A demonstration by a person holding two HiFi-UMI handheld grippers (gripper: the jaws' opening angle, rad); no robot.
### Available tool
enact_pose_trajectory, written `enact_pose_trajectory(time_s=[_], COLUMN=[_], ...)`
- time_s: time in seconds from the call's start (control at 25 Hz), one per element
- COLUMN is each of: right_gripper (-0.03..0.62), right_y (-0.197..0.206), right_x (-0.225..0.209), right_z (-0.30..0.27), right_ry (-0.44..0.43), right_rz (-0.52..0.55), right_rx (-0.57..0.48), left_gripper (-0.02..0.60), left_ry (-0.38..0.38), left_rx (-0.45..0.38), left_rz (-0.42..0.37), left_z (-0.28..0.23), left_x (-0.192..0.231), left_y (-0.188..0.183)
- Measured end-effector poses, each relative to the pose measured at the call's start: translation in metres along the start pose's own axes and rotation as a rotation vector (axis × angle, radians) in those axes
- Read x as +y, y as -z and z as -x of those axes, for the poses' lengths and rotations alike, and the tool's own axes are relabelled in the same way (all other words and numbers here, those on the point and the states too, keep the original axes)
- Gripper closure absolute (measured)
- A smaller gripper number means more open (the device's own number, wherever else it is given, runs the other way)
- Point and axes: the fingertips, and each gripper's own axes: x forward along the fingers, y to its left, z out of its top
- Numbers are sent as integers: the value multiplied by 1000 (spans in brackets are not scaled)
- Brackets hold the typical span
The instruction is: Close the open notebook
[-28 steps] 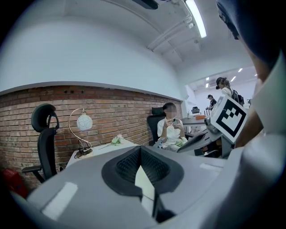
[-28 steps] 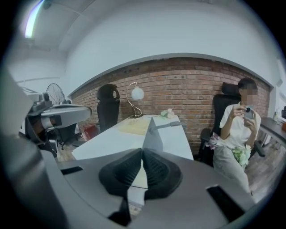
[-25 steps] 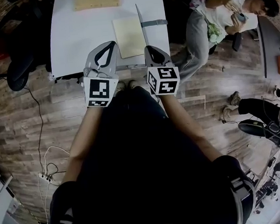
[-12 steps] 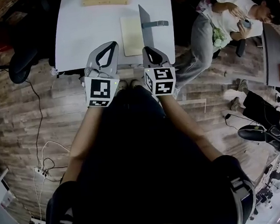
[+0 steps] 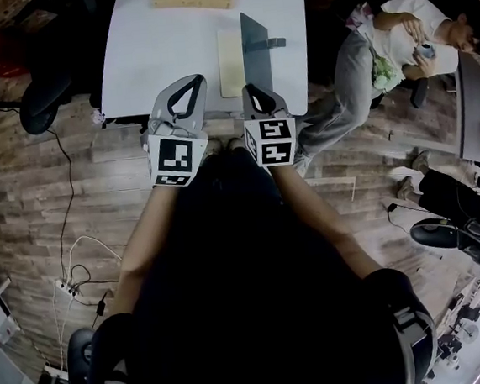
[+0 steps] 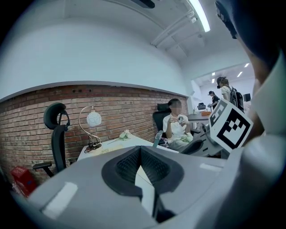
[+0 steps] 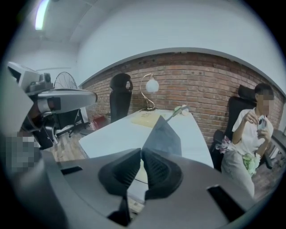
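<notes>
Now, head view, looking down over my 2 grippers at the near edge of a white table [image 5: 166, 42]. The R gripper [image 5: 253, 90] has its jaws pressed together on the near edge of the grey cover [image 5: 255, 46] of the notebook [image 5: 229, 76]. The cover stands about upright, straight ahead of those jaws, w/ an elastic strap [image 5: 277, 42] sticking out to its right. The pale page [image 5: 229, 51] lies flat just left of the cover, ahead of the gap btw. my grippers. The L gripper [image 5: 186, 84] hangs beside the R one, jaws together w/ nothing in them, short of the notebook and not touching it.

What changed: a sec ago the cover showed only as a thin edge and the page looked wide. Since then the cover has swung up and left, and the visible strip of page has narrowed.

My read: the close is approx. halfway, and the cover next needs carrying over to the left and down onto the page. Risks: the thin cover could slip from the pinch, or the notebook could slide, since the L gripper isn't steadying it.
</notes>
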Motion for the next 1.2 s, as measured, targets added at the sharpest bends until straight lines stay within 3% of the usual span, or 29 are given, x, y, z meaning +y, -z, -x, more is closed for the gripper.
enact_pose_trajectory(time_s=[1.2], right_gripper=[572], right_y=[49], right_x=[46], right_z=[-66], right_ry=[-109], right_rz=[151], right_rx=[175], left_gripper=[586], left_ry=[-82], left_rx=[76], left_rz=[15], left_z=[17], left_x=[26], left_y=[27])
